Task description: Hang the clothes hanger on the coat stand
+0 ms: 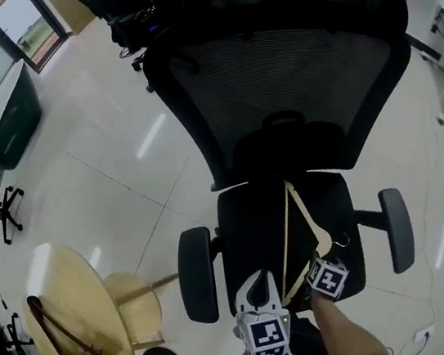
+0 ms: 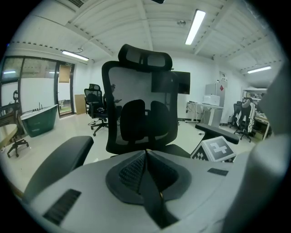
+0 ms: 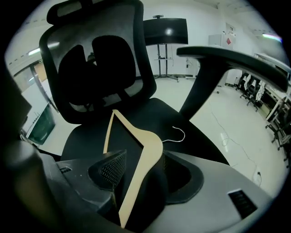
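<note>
Two claws sit low before a black office chair (image 1: pixel 288 63), and each shows us only part of what we want. The right claw (image 3: pixel 144 157) has its jaws spread wide, with one arm of the pale wooden hanger (image 3: pixel 148 145) lying between them on the seat. On the left side of that arm we see a clear gap to the ribbed pad. The other pad is partly hidden behind the wood, so we cannot tell whether it touches. The near end of the arm is lost in the dark well at the bottom of the right gripper view. Just beyond the jaws and to their right, its thin wire hook (image 3: pixel 183 134) rests on the seat cushion.

From the head view the right claw's jaws are covered by its own marker cube (image 1: pixel 328 279), and the hanger's lower tips vanish beneath both claws.

The left claw (image 2: pixel 146 154) has its jaws pressed together with nothing in them, pointing at the chair's backrest.

Well off to the left of the left claw stands a round wooden table (image 1: pixel 72 278), its edge cut by the frame, bearing a dark hanger (image 1: pixel 54 334).
</note>
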